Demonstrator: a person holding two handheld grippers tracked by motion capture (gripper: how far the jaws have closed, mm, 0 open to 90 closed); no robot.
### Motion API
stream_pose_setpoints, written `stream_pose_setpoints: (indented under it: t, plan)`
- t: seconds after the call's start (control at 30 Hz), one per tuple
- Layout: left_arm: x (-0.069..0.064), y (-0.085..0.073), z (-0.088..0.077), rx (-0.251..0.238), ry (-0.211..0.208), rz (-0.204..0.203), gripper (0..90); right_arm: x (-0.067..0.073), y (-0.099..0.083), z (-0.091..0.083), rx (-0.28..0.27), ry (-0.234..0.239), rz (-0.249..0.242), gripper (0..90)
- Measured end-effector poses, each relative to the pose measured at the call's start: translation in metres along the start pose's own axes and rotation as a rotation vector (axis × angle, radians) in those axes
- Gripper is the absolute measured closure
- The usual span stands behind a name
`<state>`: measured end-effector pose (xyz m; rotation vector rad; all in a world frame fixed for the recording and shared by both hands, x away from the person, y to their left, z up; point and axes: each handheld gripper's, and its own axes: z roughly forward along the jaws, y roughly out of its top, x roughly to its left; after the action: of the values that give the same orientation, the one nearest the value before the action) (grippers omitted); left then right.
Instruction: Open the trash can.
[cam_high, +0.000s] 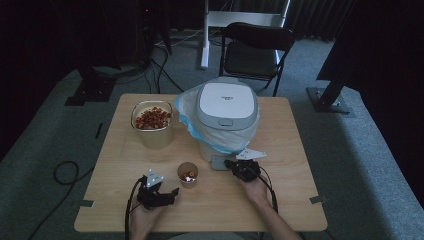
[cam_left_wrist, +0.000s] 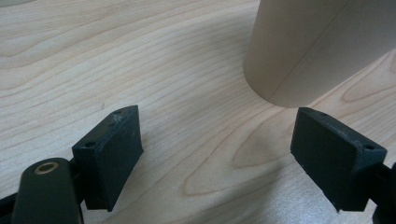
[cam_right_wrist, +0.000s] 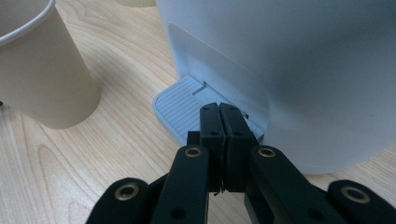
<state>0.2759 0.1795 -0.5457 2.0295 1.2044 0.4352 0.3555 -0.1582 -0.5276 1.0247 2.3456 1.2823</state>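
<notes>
Left gripper (cam_left_wrist: 217, 144) is held low over the table (cam_left_wrist: 116, 56), jaws spread wide, nothing between them. A paper cup (cam_left_wrist: 308, 46) stands just ahead, toward its right jaw. Right gripper (cam_right_wrist: 223, 122) is clenched on nothing, tips set over the ribbed pedal (cam_right_wrist: 180, 107) of the white bin (cam_right_wrist: 289, 60); the cup is seen to its left.
</notes>
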Motion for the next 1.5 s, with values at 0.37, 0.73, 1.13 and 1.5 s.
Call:
stream_pose_setpoints:
  t: [0.37, 0.73, 1.13, 1.5]
  plan:
    - [-0.005, 0.001, 0.002, 0.018, 0.035, 0.041, 16.8, 0.006, -0.003, 0.002, -0.003, -0.027, -0.060, 87.2]
    - [-0.006, 0.001, 0.002, 0.021, 0.040, 0.044, 16.8, 0.002, -0.009, 0.003, -0.036, -0.004, -0.047, 87.7]
    - [-0.006, 0.001, 0.002, 0.022, 0.043, 0.050, 16.8, 0.002, -0.011, 0.003, -0.041, -0.003, -0.075, 87.9]
    - [-0.007, 0.001, 0.003, 0.024, 0.047, 0.055, 16.8, 0.004, -0.013, 0.004, -0.049, -0.012, -0.088, 88.0]
